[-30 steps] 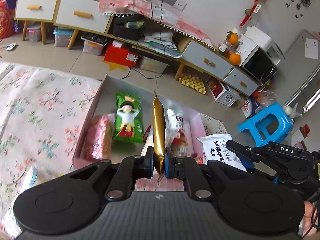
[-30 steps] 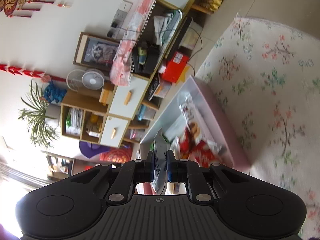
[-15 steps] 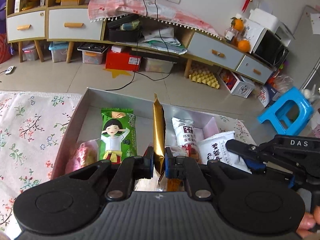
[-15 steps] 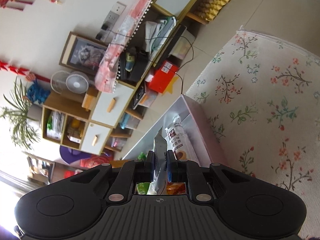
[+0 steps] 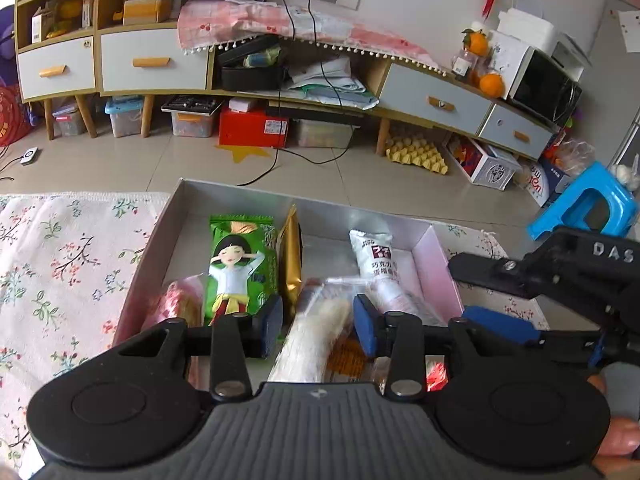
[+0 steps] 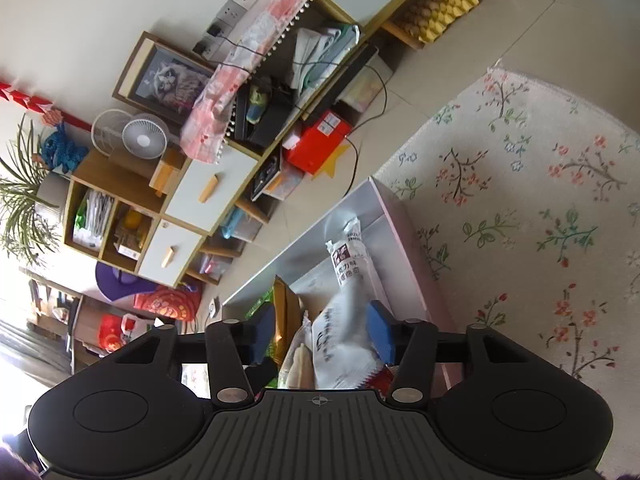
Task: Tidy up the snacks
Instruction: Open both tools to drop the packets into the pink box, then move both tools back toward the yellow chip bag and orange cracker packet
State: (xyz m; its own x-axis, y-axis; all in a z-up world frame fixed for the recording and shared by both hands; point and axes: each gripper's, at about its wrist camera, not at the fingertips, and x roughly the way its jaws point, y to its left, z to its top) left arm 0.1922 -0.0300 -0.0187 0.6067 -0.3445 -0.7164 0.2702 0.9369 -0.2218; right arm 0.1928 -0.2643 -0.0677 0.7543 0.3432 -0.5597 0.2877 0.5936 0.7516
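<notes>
Floral tablecloth (image 5: 60,264) is covering the table, with a tiled floor and a long low cabinet (image 5: 256,64) running behind it — cluttered room, blue stool (image 5: 584,208) sitting off to the right. An open shallow box (image 5: 248,200) is sitting on the cloth holding the snacks: a green packet (image 5: 240,268) with a cartoon girl is lying flat at the left, a gold packet (image 5: 291,260) is standing on edge just beside it, leaning toward the green one, and a white tube-shaped packet (image 5: 376,256) with dark print is lying toward the right wall. Pink wrapped snacks (image 5: 180,304) are showing at the near left corner. Left gripper (image 5: 318,322) is hovering over the box, its jaws opening — a pale clear-wrapped snack (image 5: 316,332) is lying between them, pads not pressing on it. Right gripper (image 6: 320,334) is coming in beside it, visible as a black frame at the right edge of the left wrist view; its jaws are opening too, with a white printed bag (image 6: 340,344) lying between the blue pads, blurred, grip not evident. A hand is showing at the lower right corner of the left view.
</notes>
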